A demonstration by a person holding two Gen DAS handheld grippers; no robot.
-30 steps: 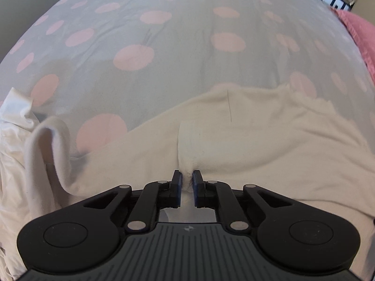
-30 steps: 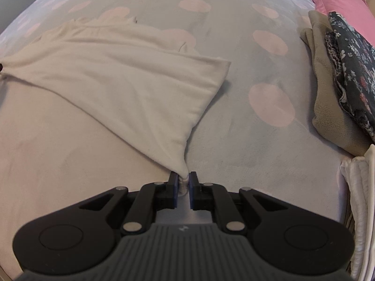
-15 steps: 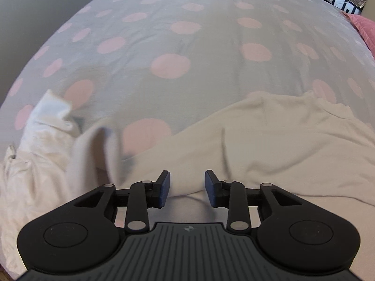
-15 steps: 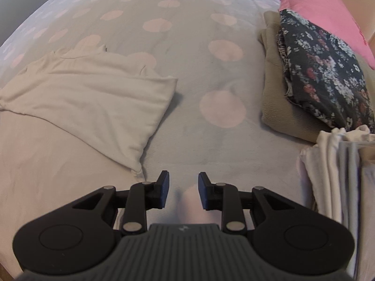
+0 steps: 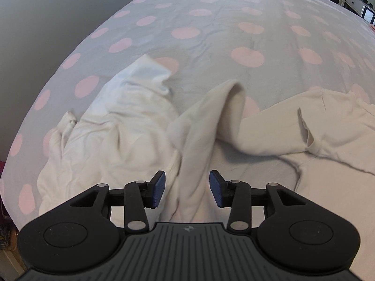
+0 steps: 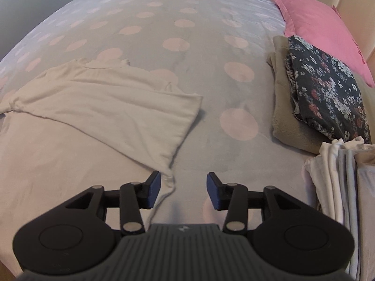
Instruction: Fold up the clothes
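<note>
On the bed [image 6: 187,75], the shirt [image 6: 112,107] is lying spread out to the left, its folded corner reaching toward the right gripper [image 6: 184,190], whose fingers are standing apart over the shirt's edge. To the right, a folded pile [image 6: 288,117] is sitting before the pillow [image 6: 316,28], with a stack of folded clothes [image 6: 339,175] nearer. In the left view, a sleeve [image 5: 211,121] is arching up ahead of the left gripper [image 5: 187,188], and a crumpled garment [image 5: 112,131] is lying just left of it.
</note>
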